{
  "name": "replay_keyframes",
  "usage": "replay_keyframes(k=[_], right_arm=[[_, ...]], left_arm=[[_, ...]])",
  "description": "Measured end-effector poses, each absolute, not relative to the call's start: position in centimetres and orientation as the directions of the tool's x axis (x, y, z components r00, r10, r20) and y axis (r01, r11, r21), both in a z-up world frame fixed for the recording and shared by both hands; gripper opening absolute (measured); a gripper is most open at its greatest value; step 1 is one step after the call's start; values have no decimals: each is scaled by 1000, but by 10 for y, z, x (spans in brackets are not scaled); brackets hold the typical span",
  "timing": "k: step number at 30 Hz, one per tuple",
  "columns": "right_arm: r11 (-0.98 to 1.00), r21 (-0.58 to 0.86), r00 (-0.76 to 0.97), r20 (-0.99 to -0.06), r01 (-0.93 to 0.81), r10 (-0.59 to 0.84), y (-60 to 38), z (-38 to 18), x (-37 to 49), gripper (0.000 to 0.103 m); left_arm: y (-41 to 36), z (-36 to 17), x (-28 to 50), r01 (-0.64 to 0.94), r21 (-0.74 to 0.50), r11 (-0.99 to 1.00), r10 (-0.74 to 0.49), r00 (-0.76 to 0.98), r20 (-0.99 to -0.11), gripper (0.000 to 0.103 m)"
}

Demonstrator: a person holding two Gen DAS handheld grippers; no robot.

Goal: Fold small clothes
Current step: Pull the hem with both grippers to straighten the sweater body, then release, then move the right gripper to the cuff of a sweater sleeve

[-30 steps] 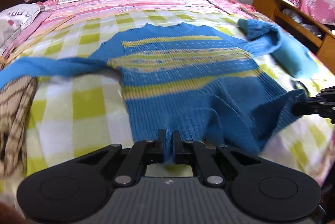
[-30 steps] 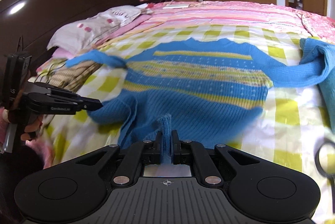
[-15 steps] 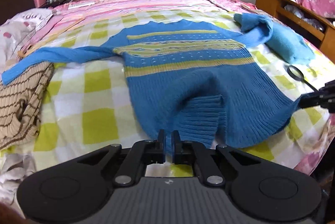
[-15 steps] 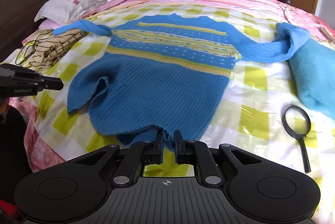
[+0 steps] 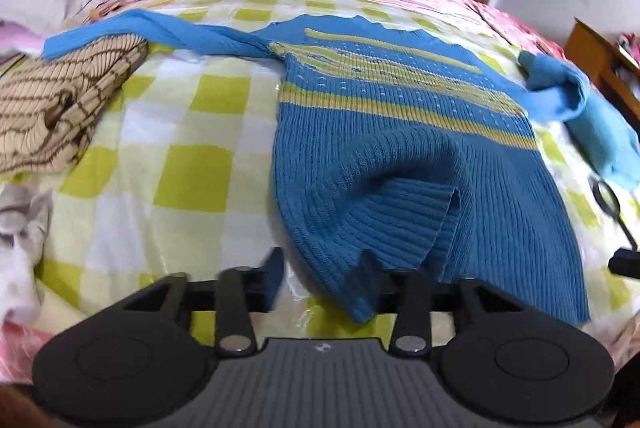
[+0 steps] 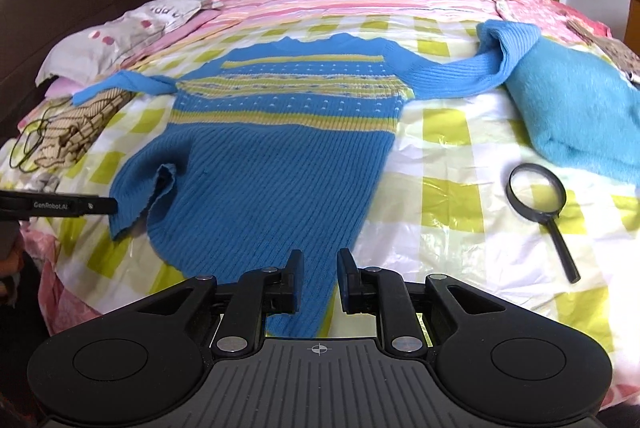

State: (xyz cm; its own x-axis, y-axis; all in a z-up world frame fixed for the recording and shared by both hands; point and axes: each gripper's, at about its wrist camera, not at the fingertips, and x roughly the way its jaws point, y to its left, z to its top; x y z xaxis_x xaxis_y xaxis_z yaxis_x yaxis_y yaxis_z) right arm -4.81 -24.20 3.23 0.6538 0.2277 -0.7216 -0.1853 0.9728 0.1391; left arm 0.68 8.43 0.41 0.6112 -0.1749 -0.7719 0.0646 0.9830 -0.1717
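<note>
Bed (image 6: 448, 163): magnifying glass (image 6: 538, 197) whole only rightward.

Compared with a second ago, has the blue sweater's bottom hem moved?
Yes. The blue sweater has been drawn toward the near bed edge: its hem now lies level with the magnifying glass, and both tongs have just been opening.

The sweater (image 6: 276, 163) is blue knit with yellow-green stripes and small white dots across the chest. The bed cover (image 6: 440, 155) is checked in lime green and white, with pink stripes further back. A folded garment (image 5: 52, 107) is tan with dark brown lines. Another folded piece (image 6: 576, 115) is plain turquoise. The magnifying glass (image 6: 538, 197) is black.
</note>
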Motion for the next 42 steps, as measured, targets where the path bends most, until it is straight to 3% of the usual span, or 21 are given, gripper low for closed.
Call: replay_keyframes(k=[4,5,6,8,9,25,31,42], right_arm=[[968,170,662,-706,-186,251,-242,31,-48,18],[966,176,664,-702,-188,257,-242,30,-48,19],[965,181,667,-698,-188,261,-241,30,-49,19],[963,189,668,-694,-190,269,-241,28,-49,19],[963,191,670,-692,-190,270,-242,27,-50,18],[960,185,642,-714,-209,278,-234,15,-42,19],[966,139,574,-782,-217,242,-227,-6,-32,19],[985,109,625,-762,-137,171,-253,14,-22,19]], left_arm=[[71,-7,14,37,-143,989,-137,589,-797,54],[69,-10,16,27,-131,991,-122,584,-802,49],[68,-11,16,20,-125,992,-113,587,-802,31],[68,-10,16,16,-130,991,-115,587,-802,13],[70,-9,17,15,-151,988,-132,586,-800,12],[115,17,0,-51,82,995,96,571,-815,11],[112,26,0,-48,35,998,57,620,-783,11],[26,14,33,265,-43,963,-200,605,-771,11]])
